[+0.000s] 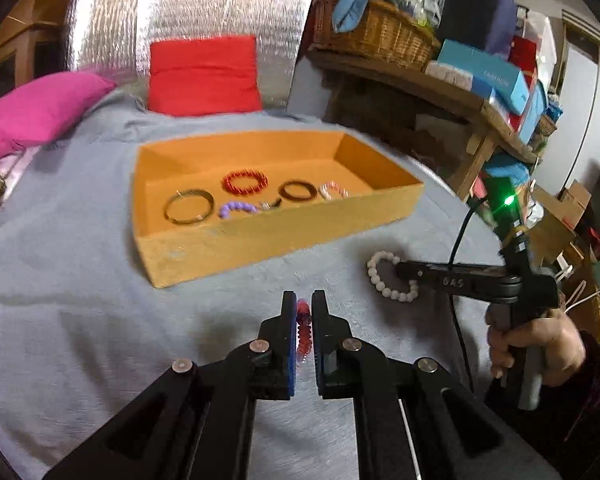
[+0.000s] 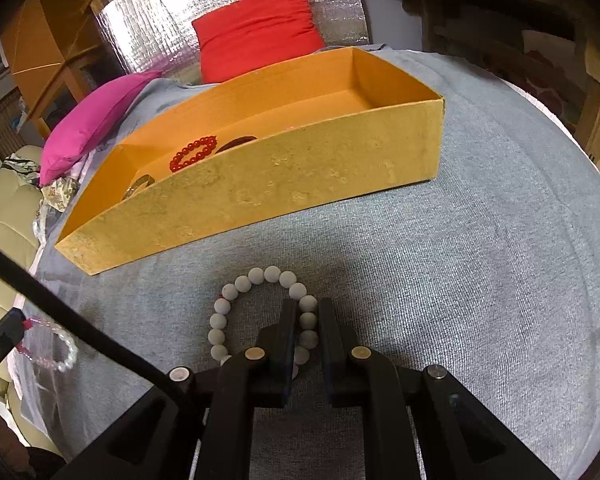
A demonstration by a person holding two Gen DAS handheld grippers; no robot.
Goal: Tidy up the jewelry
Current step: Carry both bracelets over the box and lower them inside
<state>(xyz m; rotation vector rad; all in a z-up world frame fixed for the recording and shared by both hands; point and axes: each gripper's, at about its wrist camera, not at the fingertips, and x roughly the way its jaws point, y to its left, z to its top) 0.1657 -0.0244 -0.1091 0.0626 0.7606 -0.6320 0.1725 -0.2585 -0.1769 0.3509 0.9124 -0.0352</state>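
My left gripper (image 1: 304, 303) is shut on a pink and clear bead bracelet (image 1: 304, 334), held just above the grey cloth in front of the yellow box (image 1: 260, 244). In the right wrist view that bracelet (image 2: 56, 350) dangles at the far left. My right gripper (image 2: 308, 309) is shut on one side of a white bead bracelet (image 2: 236, 286), which lies on the cloth near the box's (image 2: 280, 184) front wall. The left wrist view shows the same white bracelet (image 1: 380, 280) at the right gripper's (image 1: 401, 273) tip. The box holds a gold bangle (image 1: 189, 207), a red bead bracelet (image 1: 245, 182) and several more.
A pink pillow (image 1: 36, 108) and a red pillow (image 1: 204, 76) lie at the back of the bed. A wooden shelf (image 1: 440, 92) with a wicker basket (image 1: 376, 32) and boxes stands on the right. A black cable (image 2: 80, 320) crosses the right wrist view's lower left.
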